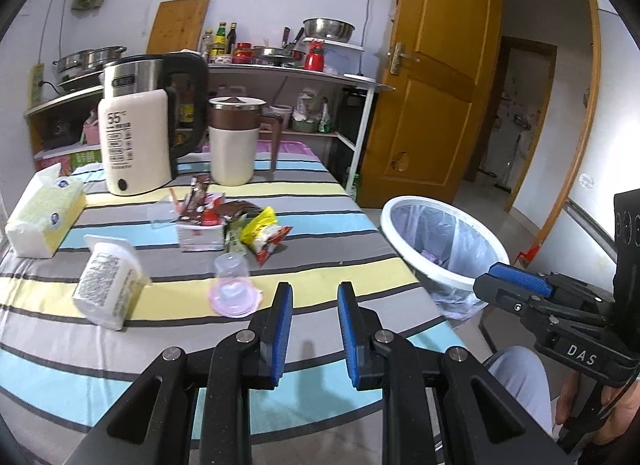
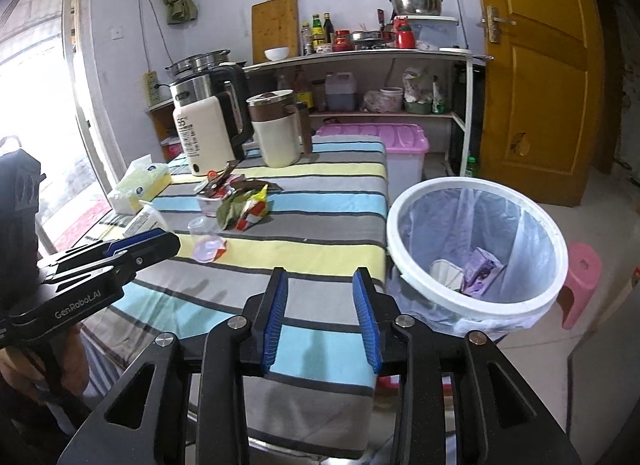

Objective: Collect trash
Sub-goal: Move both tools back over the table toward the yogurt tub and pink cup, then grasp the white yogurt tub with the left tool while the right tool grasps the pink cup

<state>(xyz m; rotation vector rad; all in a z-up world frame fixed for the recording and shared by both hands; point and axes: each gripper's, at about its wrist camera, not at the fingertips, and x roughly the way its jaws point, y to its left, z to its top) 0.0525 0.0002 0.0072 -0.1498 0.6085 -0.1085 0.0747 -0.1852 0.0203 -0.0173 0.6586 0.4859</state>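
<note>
The clear plastic jelly cup with its pink peeled lid is being lined up as the likely next pick; it is lying on the striped table, tipped on its side, long axis running away from the camera, mouth facing the near edge. Behind it, crumpled yellow-and-red snack wrappers are waiting. The left tongs are being held spread and empty just short of the cup; the right tongs likewise spread, beside the white lined waste bin. A forward reach and pinch is being called for.

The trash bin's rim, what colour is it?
White; the trash bin has a clear bag liner inside. Right wrist view shows it best.
</note>
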